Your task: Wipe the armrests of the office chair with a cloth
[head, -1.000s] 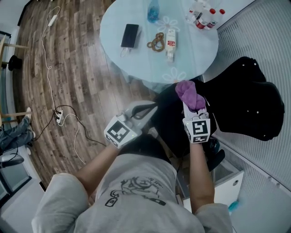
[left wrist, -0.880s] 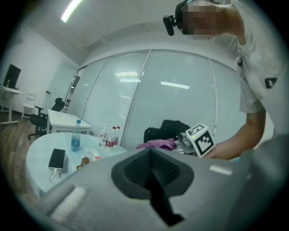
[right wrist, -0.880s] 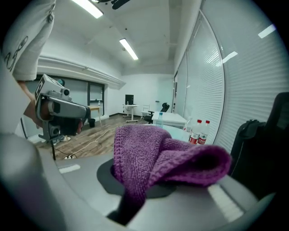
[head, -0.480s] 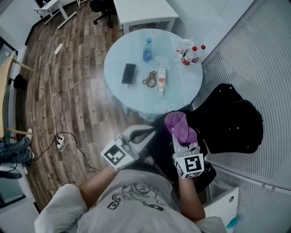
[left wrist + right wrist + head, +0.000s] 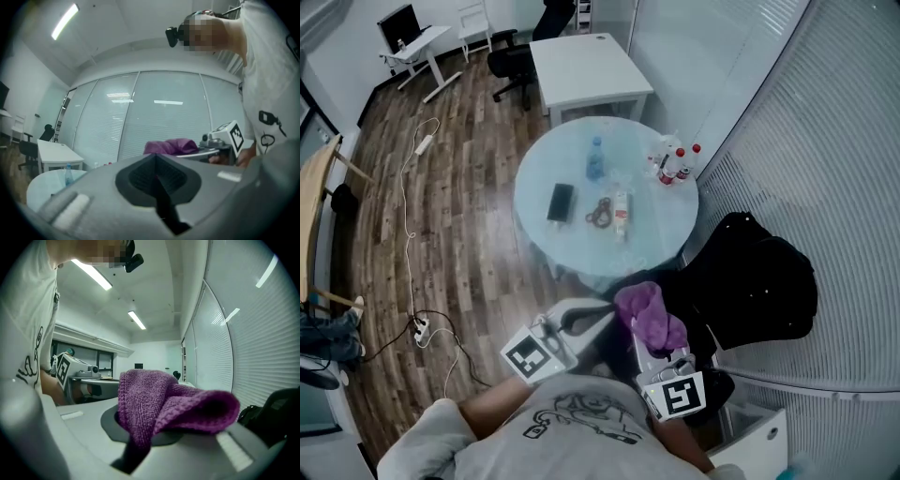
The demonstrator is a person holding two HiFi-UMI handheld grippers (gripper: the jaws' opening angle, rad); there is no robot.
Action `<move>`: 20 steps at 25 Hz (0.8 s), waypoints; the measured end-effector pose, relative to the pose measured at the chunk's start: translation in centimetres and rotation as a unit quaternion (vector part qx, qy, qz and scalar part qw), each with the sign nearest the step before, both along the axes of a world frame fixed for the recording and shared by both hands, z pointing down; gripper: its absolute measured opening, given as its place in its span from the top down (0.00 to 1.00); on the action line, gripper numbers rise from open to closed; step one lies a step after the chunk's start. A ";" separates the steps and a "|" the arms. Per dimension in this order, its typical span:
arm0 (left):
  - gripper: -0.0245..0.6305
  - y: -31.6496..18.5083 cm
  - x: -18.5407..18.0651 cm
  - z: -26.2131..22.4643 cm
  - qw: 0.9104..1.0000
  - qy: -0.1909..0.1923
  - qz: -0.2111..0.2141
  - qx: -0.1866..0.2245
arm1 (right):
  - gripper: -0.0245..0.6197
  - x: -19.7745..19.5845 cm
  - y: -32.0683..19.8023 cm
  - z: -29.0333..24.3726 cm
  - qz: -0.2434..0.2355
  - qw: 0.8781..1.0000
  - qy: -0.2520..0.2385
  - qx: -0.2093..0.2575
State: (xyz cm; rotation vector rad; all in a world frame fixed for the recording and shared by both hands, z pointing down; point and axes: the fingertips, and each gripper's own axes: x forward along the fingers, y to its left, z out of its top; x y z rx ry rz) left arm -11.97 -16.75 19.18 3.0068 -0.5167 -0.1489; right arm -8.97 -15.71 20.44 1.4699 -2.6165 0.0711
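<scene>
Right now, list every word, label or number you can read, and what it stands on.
None can be read.
Red-capped bottles on the round table: labels too small.
Lying white bottle: label blurred.
Shirt print: a drawing, no legible words.
Marker cubes: patterns only.

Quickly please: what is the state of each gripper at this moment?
Left gripper: jaws closed, holding nothing.
Right gripper: jaws closed on the purple cloth.

Purple knitted cloth, bunched and folded, pinched in the right gripper; black office chair just beside it at 2 o'clock
</scene>
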 end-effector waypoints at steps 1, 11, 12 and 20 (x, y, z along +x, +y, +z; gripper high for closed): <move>0.96 0.4 -0.1 -0.5 1.000 -0.001 0.000 0.001 | 0.91 -0.3 0.7 -0.7 -0.002 1.000 -0.005 0.001; 0.96 4.3 -1.1 -3.9 1.000 0.007 -0.009 -0.010 | 0.91 -1.9 4.6 -4.7 -0.022 0.999 -0.034 0.021; 0.96 4.5 -1.1 -4.1 1.000 0.007 -0.009 -0.009 | 0.91 -1.9 4.8 -4.8 -0.024 0.999 -0.032 0.021; 0.96 4.7 -1.1 -5.1 1.000 0.011 -0.019 0.001 | 0.91 -1.7 5.0 -5.3 -0.020 0.999 -0.029 0.025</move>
